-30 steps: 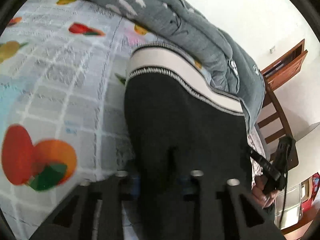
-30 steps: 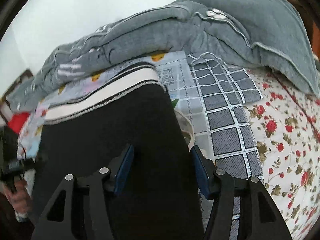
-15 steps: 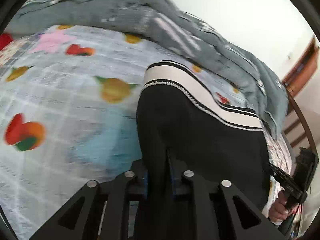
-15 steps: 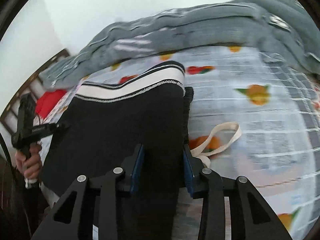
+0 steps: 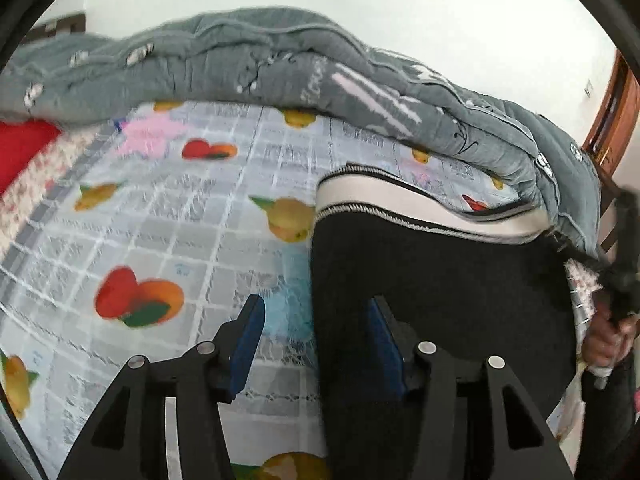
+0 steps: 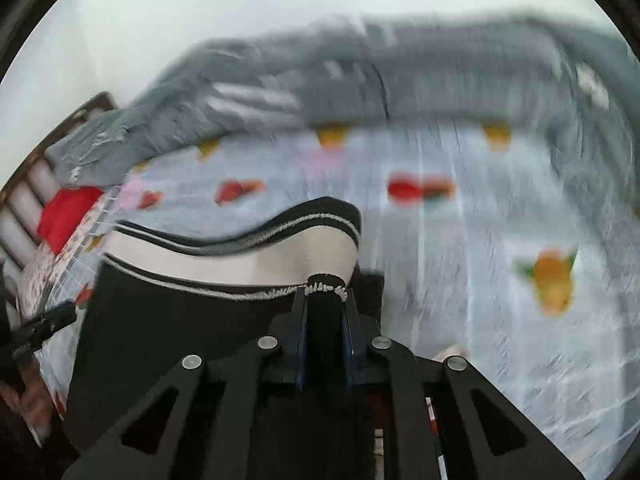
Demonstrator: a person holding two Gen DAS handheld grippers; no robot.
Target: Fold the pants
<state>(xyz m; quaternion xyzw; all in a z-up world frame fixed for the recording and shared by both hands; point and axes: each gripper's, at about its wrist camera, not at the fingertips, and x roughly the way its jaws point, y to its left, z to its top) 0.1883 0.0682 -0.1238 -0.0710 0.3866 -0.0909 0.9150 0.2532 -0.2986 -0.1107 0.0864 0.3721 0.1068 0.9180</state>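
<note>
The black pants [image 5: 440, 280] are spread on the bed [image 5: 180, 220]; a fold is being set up. The left tongs [image 5: 316, 340] are opening, the pants edge between them unpressed. The right tongs [image 6: 324, 320] are closing on a pinch below the waistband [image 6: 240, 256], to be carried across. No writing can be read
</note>
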